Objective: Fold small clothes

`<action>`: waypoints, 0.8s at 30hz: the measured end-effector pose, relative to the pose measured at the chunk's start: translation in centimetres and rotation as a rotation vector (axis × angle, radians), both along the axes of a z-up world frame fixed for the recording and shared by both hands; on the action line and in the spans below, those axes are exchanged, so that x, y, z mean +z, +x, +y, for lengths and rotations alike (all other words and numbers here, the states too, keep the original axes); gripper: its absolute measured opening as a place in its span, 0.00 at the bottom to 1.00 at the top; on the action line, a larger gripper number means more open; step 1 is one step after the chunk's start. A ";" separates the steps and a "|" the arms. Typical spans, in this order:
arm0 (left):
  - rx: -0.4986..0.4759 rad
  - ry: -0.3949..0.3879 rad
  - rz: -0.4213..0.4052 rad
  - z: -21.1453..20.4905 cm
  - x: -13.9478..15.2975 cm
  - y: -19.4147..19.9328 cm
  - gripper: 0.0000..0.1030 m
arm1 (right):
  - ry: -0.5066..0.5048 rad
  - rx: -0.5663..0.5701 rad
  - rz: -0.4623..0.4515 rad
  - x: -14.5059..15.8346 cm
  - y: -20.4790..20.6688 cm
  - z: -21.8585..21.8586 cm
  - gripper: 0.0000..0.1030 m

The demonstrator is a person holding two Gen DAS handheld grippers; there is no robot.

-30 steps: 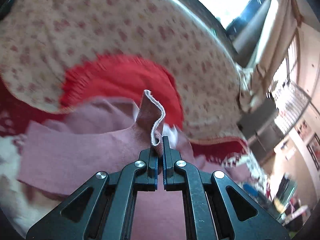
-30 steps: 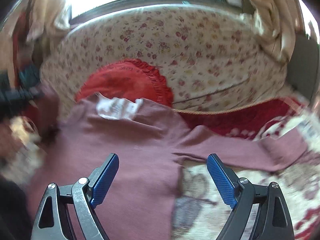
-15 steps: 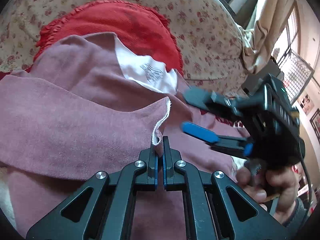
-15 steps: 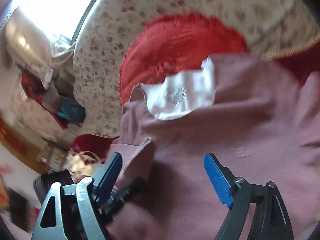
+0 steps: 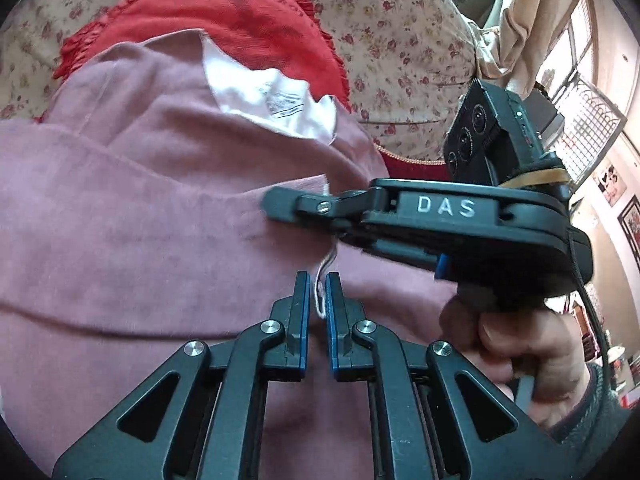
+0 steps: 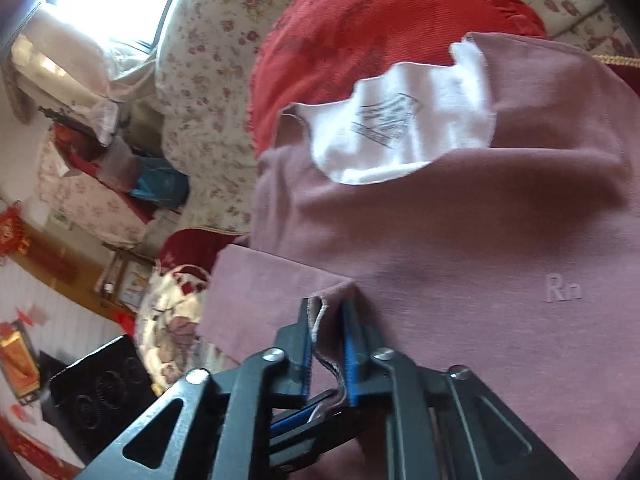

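Both pairs of jaws clench one stitched hem of the mauve shirt: left gripper nearer, right gripper, just closed, crossing from the right. The shirt lies against a red cushion on the floral sofa.

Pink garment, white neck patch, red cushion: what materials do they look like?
Pink garment: soft matte knit, probably cotton jersey; it drapes and folds, with a stitched hem.
White neck patch: thin woven or knit lining, printed label text.
Red cushion: ribbed fabric, likely corduroy; fine parallel lines and a ruffled edge.
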State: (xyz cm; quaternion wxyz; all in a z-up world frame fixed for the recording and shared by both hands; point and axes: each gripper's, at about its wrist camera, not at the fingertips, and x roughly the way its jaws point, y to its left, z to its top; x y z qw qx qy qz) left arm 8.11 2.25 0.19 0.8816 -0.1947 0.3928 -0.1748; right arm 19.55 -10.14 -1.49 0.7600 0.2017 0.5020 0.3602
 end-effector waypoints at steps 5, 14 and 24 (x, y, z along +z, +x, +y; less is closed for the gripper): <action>0.098 0.033 -0.039 2.7 1.5 -1.3 0.05 | -0.090 -0.089 -0.115 1.8 1.0 -2.5 0.02; 0.409 0.008 0.047 9.7 0.4 -2.9 0.05 | -0.187 -0.375 -0.113 3.0 4.4 -12.4 0.02; 0.433 0.020 -0.038 11.7 3.7 -0.4 0.05 | -0.259 -0.386 -0.160 2.3 5.0 -13.0 0.02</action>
